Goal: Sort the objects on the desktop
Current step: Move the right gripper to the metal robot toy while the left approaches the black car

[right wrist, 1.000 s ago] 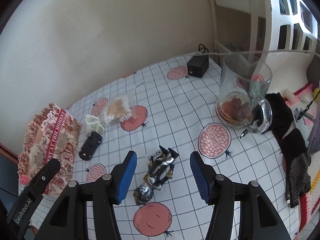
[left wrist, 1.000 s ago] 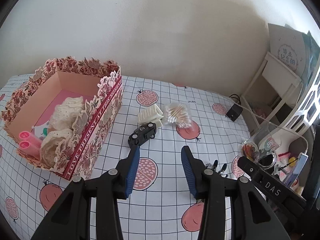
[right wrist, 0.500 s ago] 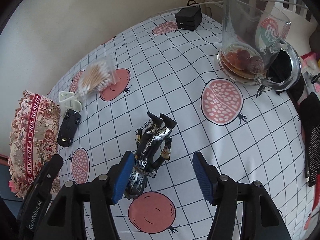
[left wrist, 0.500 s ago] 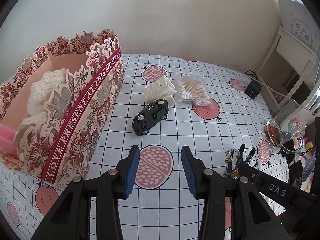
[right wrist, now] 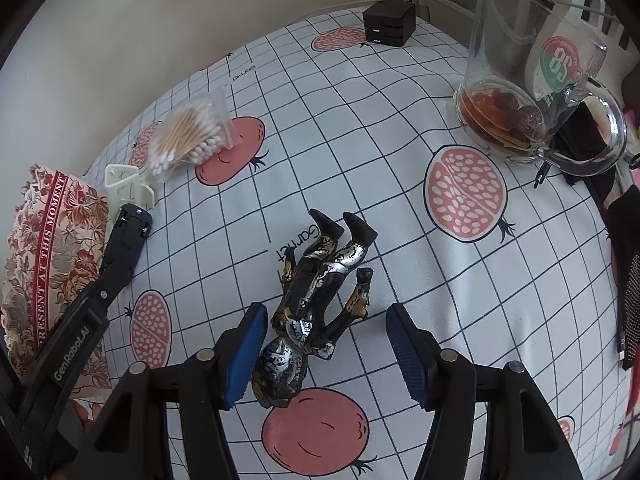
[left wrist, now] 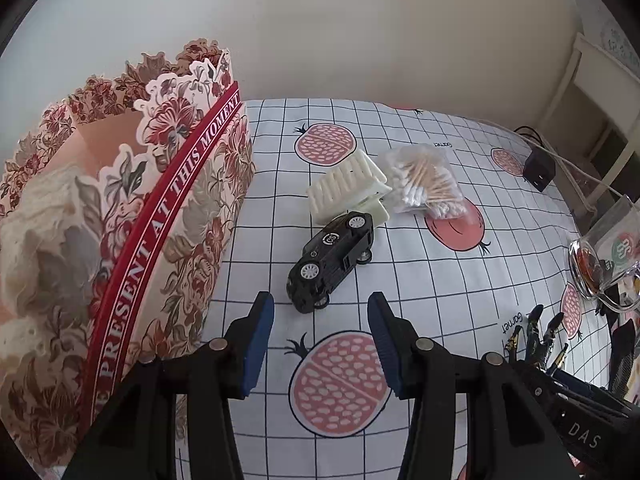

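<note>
A black toy car [left wrist: 332,260] lies tipped on the checked cloth, just beyond my left gripper [left wrist: 320,310]. The left jaws are opening, and only the car's near end comes close to the gap between the blue pads [left wrist: 260,332]. A black, silver and gold figurine [right wrist: 320,300] lies on its back, feet pointing away. My right gripper [right wrist: 325,320] hangs low over it, open, with the head and torso between the jaws. The left pad [right wrist: 248,352] is close to the figurine but does not press it. The figurine [left wrist: 536,332] also shows at the right of the left wrist view.
A tall floral box [left wrist: 160,220] with lace inside stands at the left. A white hair clip [left wrist: 348,188] and a bag of cotton swabs [left wrist: 424,184] lie behind the car. A glass mug [right wrist: 520,80], a black charger [right wrist: 390,28] and dark cloth sit at the right.
Both grippers have sunk toward the cloth. The left came close to the toy car and its jaws widened slightly. The right came down over the figurine, which now lies between its jaws.
</note>
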